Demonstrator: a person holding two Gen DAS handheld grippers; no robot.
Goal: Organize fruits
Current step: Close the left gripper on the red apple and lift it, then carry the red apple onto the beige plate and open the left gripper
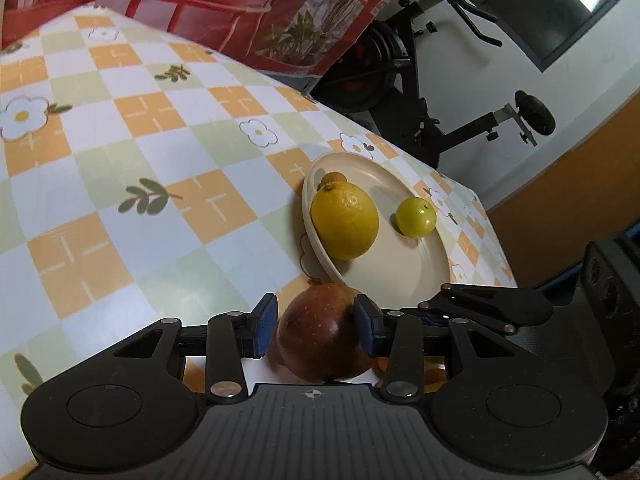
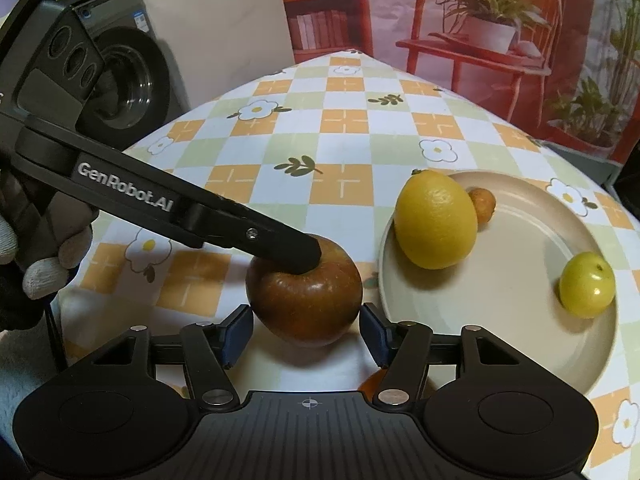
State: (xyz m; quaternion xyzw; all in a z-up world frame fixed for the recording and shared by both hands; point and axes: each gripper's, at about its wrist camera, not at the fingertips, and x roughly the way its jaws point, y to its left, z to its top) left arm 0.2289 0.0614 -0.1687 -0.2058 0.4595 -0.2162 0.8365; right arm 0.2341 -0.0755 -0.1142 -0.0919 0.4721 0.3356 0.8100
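Note:
A reddish-brown apple sits just off the near rim of a cream plate. My left gripper is shut on it, blue pads on both sides; its finger presses the apple's top in the right wrist view. My right gripper is also closed on the apple, pads against its near flanks. On the plate lie a lemon, a small yellow-green fruit and a small orange fruit behind the lemon.
The checked flower tablecloth covers the table; its edge runs just beyond the plate. An exercise bike stands past that edge, a washing machine off the other side. A gloved hand holds the left gripper. Another orange fruit shows under my right gripper.

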